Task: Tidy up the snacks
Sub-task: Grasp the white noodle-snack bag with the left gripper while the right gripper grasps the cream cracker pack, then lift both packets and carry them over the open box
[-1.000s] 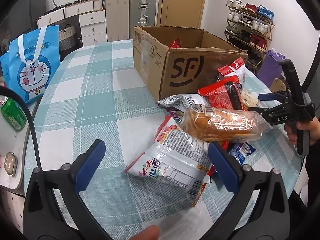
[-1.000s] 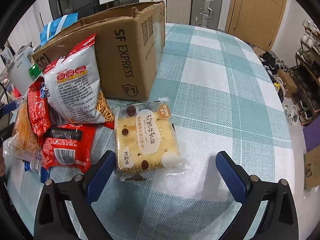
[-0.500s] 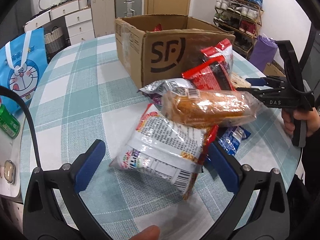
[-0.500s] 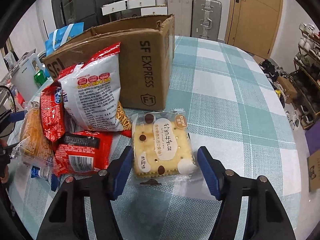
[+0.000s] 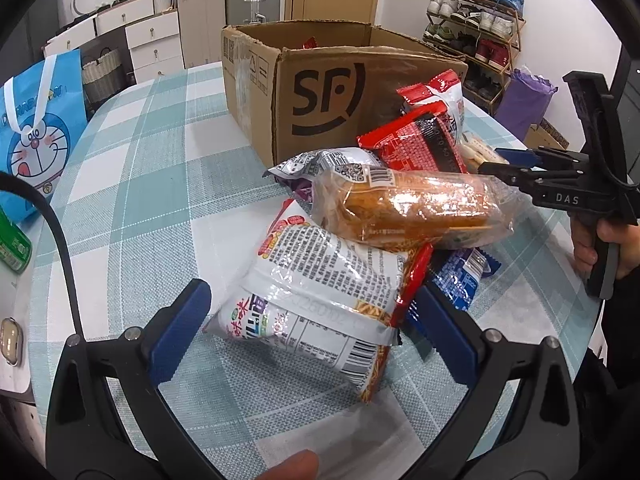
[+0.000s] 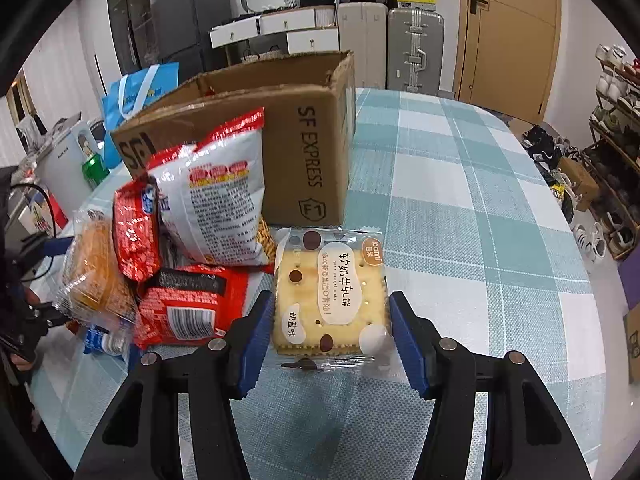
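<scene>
The sorting is at an early stage. One red packet [image 5: 309, 43] peeks over the rim of the box [image 5: 320, 92], so at least something seems packed already, but most of the snacks lie in a heap on the bench [image 6: 460, 208] outside it.

The right gripper [image 6: 326, 330] has just been closing its jaws, and the cracker pack [image 6: 331, 300] sits squarely between them. Both blue pads [image 6: 256, 332] meet the sides of the pack, so it looks gripped, though it rests flat on the bench and is not yet lifted. The box stands just beyond the jaws, with the pack's far edge close to its base.

The left gripper [image 5: 310, 330] has its jaws open. The white noodle bag [image 5: 316, 304] lies between them, its red edge near the right pad [image 5: 444, 340], but a clear gap shows on the other side, so nothing is held.

Beyond those jaws, and left to pack, lie a bread loaf [image 5: 412, 212] in clear wrap atop the heap, a silver-purple bag [image 5: 320, 168], a red-black packet [image 5: 416, 148], a red-white bag [image 5: 444, 96] leaning on the box, and a blue packet [image 5: 460, 280] underneath. Probably the cracker pack goes into the box next.
</scene>
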`<action>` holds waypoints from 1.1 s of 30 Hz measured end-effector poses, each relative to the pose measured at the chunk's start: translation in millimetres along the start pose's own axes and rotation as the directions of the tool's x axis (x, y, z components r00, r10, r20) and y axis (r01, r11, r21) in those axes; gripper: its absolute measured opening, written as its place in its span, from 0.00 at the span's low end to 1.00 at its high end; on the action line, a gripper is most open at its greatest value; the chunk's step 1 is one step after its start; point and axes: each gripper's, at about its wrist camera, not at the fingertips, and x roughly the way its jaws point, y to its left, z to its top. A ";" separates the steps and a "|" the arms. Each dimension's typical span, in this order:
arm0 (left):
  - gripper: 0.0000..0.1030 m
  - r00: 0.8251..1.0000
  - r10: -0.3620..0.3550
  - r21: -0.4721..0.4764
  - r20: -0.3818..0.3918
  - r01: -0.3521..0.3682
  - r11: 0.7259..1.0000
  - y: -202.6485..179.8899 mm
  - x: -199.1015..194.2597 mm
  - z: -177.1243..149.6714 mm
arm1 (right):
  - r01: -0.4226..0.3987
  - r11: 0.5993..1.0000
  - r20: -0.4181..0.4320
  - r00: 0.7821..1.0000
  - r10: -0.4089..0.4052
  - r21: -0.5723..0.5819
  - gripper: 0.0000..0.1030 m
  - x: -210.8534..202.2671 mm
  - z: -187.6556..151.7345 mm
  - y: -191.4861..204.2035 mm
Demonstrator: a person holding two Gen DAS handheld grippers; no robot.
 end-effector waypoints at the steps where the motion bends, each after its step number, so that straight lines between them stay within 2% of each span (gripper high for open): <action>1: 0.99 1.000 -0.007 -0.005 -0.007 0.007 1.000 1.1 1.5 0.0 | -0.004 1.000 0.009 1.000 0.004 0.000 0.57 -2.4 0.8 0.3; 5: 0.97 1.000 -0.021 -0.013 -0.020 0.021 1.000 4.0 4.3 0.3 | -0.012 1.000 0.033 0.999 0.012 0.001 0.57 -10.8 3.2 2.7; 8: 0.89 0.999 -0.037 -0.006 -0.014 0.036 0.999 5.2 2.0 0.7 | -0.018 1.000 0.046 0.999 0.017 0.009 0.57 -15.0 4.1 2.0; 11: 0.78 0.999 -0.049 0.011 -0.002 0.049 0.999 3.7 -3.4 0.1 | -0.022 1.000 0.063 0.998 0.021 0.019 0.56 -19.3 5.7 0.0; 12: 0.64 0.999 -0.034 0.025 0.008 0.034 0.999 2.6 -6.4 0.0 | -0.027 0.999 0.071 0.997 0.026 0.021 0.56 -22.2 5.9 0.2; 15: 0.59 0.999 -0.051 0.028 0.005 0.050 0.998 4.1 -11.4 0.3 | -0.032 0.999 0.102 0.994 0.030 0.018 0.56 -31.8 8.8 1.7; 22: 0.58 0.998 -0.058 0.024 0.018 0.057 0.998 6.2 -19.7 0.8 | -0.044 0.999 0.169 0.985 0.039 0.027 0.56 -54.4 13.7 2.2; 33: 0.58 0.996 -0.048 0.008 0.071 0.048 0.999 13.5 -51.0 1.4 | -0.057 0.998 0.223 0.974 0.048 0.034 0.56 -71.9 17.2 5.6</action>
